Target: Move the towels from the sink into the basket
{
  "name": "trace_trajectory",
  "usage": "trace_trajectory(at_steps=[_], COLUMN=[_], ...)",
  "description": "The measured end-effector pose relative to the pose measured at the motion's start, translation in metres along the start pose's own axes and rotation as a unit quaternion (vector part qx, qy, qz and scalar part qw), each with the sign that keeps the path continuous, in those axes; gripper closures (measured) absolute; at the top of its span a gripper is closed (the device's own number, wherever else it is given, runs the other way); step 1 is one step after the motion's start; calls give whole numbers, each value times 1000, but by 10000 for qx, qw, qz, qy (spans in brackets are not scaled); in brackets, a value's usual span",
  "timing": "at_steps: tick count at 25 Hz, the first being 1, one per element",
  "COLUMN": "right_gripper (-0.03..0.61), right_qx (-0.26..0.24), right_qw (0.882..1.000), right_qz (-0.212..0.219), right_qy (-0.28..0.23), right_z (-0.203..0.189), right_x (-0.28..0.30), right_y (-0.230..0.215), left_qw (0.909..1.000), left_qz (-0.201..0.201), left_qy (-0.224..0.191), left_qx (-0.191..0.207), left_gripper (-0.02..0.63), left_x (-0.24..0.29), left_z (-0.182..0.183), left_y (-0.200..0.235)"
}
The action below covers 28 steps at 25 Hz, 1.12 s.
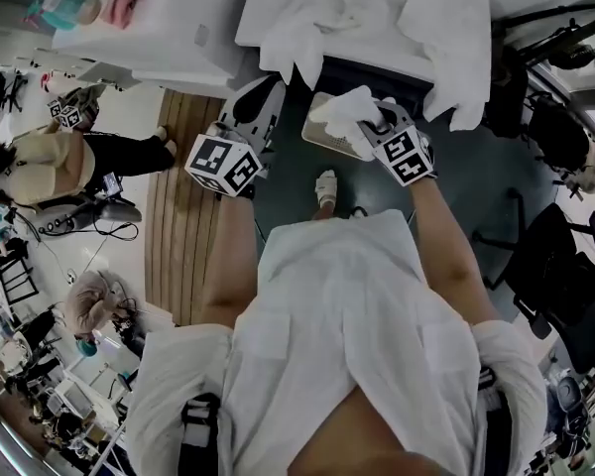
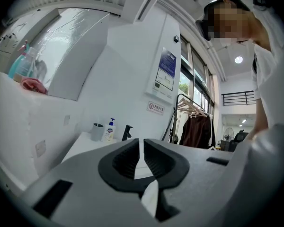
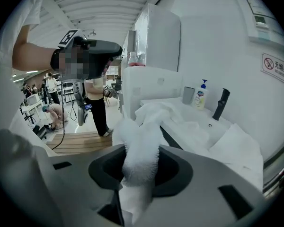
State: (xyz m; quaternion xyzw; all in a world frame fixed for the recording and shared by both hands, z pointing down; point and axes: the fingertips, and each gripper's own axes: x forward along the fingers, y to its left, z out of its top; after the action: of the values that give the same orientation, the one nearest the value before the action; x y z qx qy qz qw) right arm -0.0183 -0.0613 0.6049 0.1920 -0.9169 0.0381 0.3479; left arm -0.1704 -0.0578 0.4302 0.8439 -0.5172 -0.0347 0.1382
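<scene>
**Right gripper clamped on a towel above the basket; left gripper closed beside it**

The right gripper [image 3: 141,169] has its jaws pressed on a white towel [image 3: 139,145]. The fluffy cloth fills the space between the pads, bunches up past the jaw tips and hangs down behind them. In the head view this gripper points steeply down, and the beige basket [image 1: 325,139] sits directly under and just ahead of its jaws. The gripped towel covers most of the basket's far side.

Ahead of the right gripper's jaws and higher up runs the sink counter [image 1: 253,13]. More towels lie on it. One crumpled towel [image 1: 307,23] is straight ahead of the left gripper, and a flatter towel [image 1: 454,28] is draped over the counter's front edge beyond the right gripper. Further along the counter, past the right jaws, stand a black faucet [image 3: 221,104], a soap bottle [image 3: 201,94] and a grey cup [image 3: 188,95].

The left gripper [image 2: 142,157] is held level, just to the left of the right one. Its jaws stand together with only a thin slit between the pads. A white sliver shows low in that slit, and I cannot tell what it is.
</scene>
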Motion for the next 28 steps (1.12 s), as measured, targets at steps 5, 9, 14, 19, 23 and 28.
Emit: trace_trajectory(at_steps=[5,9,14,19,23,28], right_gripper=[431,413,380,394,394,397], right_qx=[79,159,469,676,841,873], right_qw=[9993,9984,9985,9959,9894,9799], right_qz=[96,93,-139,-540,-910,-1248], right_qy=[344,531,229,-269,-761,-1289], right_z=[-16,-22,-8,10,29,56], right_x=[32,45,46,19,-12,-53], right_y=[-4,-8,-26,-47,-64,-78], left_qw=[10000,9999,9999,9998,9997,9993], left_qz=[-11,-17,-33,-141,-246,-381], left_qy=[69,111,112,89,52,-9], left_qx=[-15,-42,-76,-89,-59,6], left_gripper=[580,580,580,580,580,580], left_x=[8,11,18,28,36,45], left_z=[-3,-4,-6,-4,1,10], left_y=[17,27,37,37,32,20])
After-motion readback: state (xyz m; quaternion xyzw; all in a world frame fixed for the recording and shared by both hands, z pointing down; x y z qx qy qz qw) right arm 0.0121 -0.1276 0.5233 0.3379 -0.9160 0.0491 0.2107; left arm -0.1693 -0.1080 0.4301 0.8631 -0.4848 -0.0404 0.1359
